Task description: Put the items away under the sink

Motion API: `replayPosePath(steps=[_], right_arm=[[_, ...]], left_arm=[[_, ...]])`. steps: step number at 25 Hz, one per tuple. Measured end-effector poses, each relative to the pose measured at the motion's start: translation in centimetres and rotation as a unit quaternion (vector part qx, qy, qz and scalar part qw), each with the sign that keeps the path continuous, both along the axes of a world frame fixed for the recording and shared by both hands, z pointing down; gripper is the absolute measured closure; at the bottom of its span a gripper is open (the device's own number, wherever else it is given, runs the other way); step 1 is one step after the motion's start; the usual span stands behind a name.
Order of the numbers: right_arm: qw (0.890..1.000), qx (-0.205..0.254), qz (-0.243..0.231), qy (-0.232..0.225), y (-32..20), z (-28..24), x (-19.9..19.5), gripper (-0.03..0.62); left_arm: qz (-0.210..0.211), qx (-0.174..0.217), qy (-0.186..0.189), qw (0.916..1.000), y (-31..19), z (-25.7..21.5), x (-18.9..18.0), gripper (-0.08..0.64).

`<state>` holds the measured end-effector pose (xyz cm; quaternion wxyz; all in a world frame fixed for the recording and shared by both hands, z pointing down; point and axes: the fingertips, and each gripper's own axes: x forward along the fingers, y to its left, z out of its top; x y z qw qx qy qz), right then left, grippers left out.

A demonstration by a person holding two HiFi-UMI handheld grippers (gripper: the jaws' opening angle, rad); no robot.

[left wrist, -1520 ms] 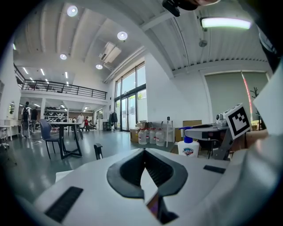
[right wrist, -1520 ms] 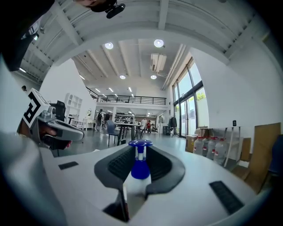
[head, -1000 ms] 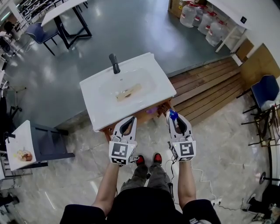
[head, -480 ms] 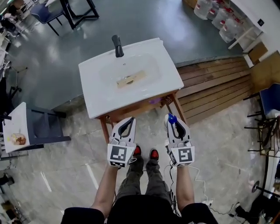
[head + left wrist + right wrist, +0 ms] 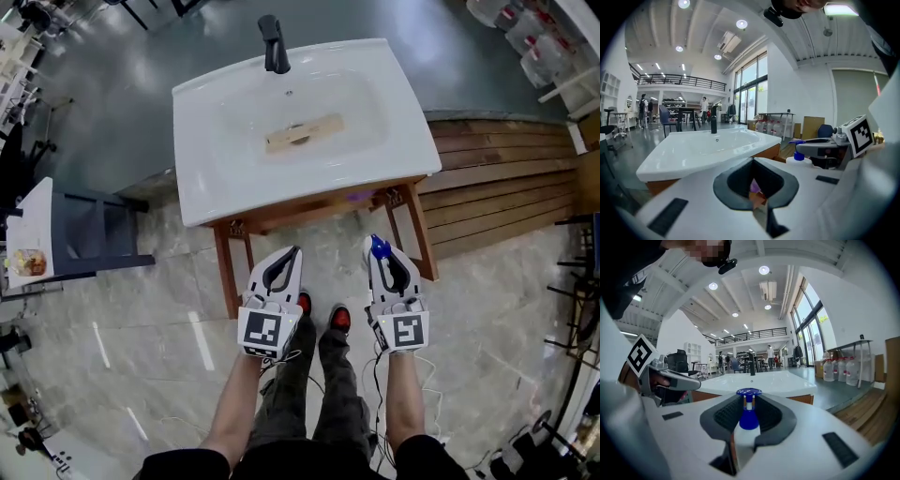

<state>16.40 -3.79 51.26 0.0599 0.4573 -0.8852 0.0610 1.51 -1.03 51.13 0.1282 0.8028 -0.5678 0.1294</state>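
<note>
Pump bottle of white plastic with a blue dispenser head point(image 5: 377, 247) was the item in hand, not yet stowed. Leftmost, the left gripper point(image 5: 284, 265) had its jaws drawn together on nothing, free to steady things later. Ahead of and above both grippers stood the white ceramic sink point(image 5: 216, 178) on a brown wooden frame point(image 5: 309, 212), open underneath. To the right, the right gripper point(image 5: 385, 260) clamped the bottle upright at its tips. Done well, I judged, the step meant going lower, passing the pump head beneath the front rail between the legs, and releasing only once the base rested firmly.
</note>
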Motion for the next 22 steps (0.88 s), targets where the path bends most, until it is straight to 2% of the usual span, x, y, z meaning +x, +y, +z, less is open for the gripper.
replayPosePath(steps=[13,22], right_arm=[[1.0,0.0,-0.01,-0.013,-2.2,13.7,-1.9,0.499],[1.0,-0.008,-0.024,-0.002,-3.3,20.6,-3.2,0.499]], left_arm=[[-0.016,-0.007,-0.007,0.9998,-0.6,13.3,-1.8,0.554],[-0.027,-0.004,0.004,0.9996,-1.2,19.7,-2.6,0.554]])
